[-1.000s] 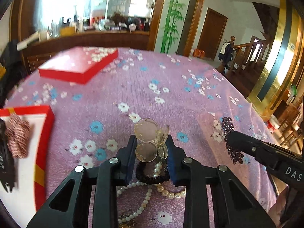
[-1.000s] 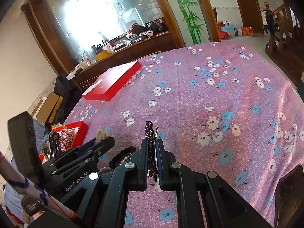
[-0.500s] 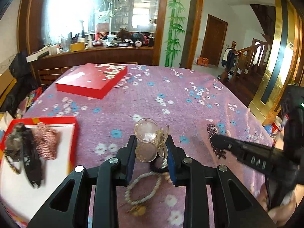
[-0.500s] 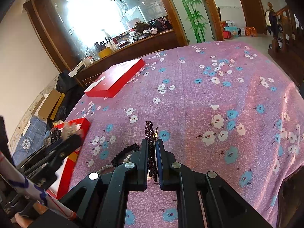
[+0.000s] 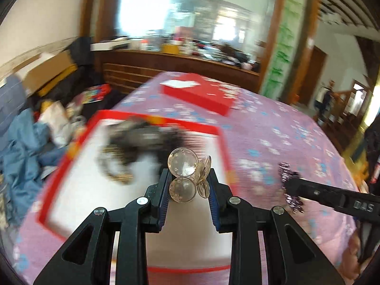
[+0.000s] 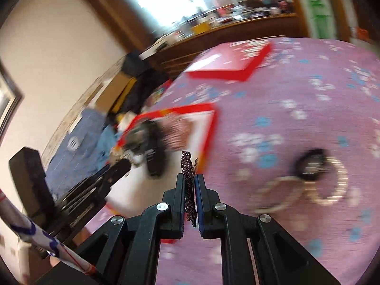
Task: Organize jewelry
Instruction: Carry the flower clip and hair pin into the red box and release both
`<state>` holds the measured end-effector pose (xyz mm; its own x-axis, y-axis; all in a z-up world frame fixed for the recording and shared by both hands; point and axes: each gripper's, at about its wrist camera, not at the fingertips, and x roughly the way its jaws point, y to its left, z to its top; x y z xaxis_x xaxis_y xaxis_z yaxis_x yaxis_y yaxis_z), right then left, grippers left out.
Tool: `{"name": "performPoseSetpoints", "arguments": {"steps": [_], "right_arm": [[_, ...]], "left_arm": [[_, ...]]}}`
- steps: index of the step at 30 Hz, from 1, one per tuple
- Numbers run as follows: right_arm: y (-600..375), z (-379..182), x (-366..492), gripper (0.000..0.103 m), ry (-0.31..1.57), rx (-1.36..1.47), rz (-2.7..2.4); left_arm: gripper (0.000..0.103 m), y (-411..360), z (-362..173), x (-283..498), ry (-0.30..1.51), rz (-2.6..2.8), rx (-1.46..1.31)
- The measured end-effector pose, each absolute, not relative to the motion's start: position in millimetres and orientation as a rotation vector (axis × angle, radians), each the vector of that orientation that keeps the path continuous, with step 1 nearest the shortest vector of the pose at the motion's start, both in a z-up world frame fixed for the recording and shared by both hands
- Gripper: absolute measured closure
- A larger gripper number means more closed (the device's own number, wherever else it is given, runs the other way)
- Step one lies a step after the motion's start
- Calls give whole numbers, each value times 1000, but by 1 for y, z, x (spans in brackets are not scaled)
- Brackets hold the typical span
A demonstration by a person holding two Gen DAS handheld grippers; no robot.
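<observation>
Left wrist view: blurred purple floral tablecloth (image 5: 273,123), left jaws gripping clear discs (image 5: 184,178), right clenching sequined clip (image 6: 189,185).

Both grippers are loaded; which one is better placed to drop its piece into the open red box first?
Left. The left gripper, holding the clear disc ornament, looks already over the open red box's white floor. The right gripper, clamping the purple sequin clip, appears short of its corner.

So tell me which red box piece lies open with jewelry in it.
The near red tray, white-lined, with dark jewelry heaped at its far end. The other red box piece lies farther back, closed side up.
</observation>
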<state>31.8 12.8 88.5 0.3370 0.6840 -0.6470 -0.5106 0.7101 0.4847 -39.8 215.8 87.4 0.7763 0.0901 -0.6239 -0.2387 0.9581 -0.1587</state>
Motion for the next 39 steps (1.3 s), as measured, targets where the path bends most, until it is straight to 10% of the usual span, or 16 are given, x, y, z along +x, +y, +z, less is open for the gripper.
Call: {"name": "performPoseSetpoints", "arguments": {"steps": [39], "right_arm": [[102,42,68,82,1051,96,671]], "left_arm": [[70,330,38,-39,769,351,-366]]}}
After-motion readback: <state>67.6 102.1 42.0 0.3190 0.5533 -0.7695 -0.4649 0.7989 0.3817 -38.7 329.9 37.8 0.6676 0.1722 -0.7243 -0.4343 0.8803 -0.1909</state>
